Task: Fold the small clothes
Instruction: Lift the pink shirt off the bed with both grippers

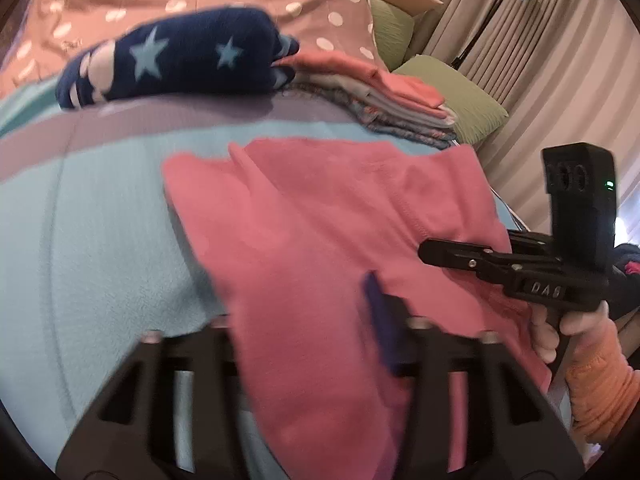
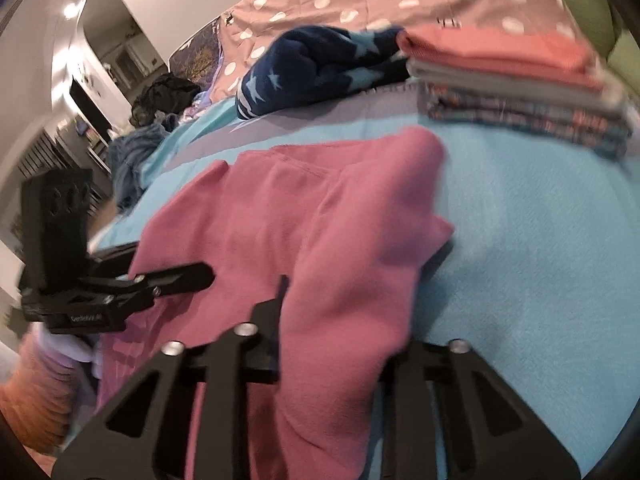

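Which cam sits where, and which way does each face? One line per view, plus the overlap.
Left wrist: on the left claw, low over the blue blanket, facing up the bed across the pink garment to the folded stack; shows its own fingers, plus the right claw and hand.
Right wrist: on the right claw, same heading from the other side; shows its own fingers and the left claw.
Shared: pink garment, star-print cloth, folded stack, blanket, and each other's claw.
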`<action>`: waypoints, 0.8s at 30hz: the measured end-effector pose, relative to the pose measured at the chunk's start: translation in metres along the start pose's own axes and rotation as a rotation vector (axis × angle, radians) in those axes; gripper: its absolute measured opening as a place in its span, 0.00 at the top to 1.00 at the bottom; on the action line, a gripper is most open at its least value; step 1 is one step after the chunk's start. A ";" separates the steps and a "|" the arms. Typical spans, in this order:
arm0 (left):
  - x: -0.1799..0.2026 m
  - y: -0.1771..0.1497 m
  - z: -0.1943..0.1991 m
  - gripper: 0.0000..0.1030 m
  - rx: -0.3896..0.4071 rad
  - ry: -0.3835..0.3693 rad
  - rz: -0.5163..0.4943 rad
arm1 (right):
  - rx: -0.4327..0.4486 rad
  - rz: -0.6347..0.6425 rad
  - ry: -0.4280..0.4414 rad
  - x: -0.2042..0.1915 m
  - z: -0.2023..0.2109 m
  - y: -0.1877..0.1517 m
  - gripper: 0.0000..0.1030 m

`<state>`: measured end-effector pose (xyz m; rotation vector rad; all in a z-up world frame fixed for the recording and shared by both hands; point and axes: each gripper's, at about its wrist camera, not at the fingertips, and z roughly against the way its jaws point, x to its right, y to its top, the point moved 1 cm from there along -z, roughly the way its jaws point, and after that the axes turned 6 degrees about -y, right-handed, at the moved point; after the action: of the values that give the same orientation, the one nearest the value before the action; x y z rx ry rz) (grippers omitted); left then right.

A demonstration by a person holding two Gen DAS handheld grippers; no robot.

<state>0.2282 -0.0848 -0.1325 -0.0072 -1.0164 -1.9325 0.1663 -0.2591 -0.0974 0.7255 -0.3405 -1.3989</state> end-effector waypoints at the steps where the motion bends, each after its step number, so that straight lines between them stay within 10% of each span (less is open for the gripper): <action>1: 0.007 0.002 0.006 0.73 0.009 0.021 -0.013 | 0.019 0.019 -0.016 -0.006 0.006 0.000 0.83; 15: 0.136 0.032 0.111 0.75 0.248 0.063 -0.303 | 0.504 0.156 -0.245 -0.053 0.182 -0.007 0.84; 24: 0.192 0.074 0.120 0.76 0.304 0.057 -0.404 | 0.592 0.143 -0.298 -0.023 0.226 0.018 0.84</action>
<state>0.1262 -0.1628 0.0686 0.4543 -1.3407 -2.0966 0.0371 -0.2948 0.0866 0.9465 -1.0508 -1.2746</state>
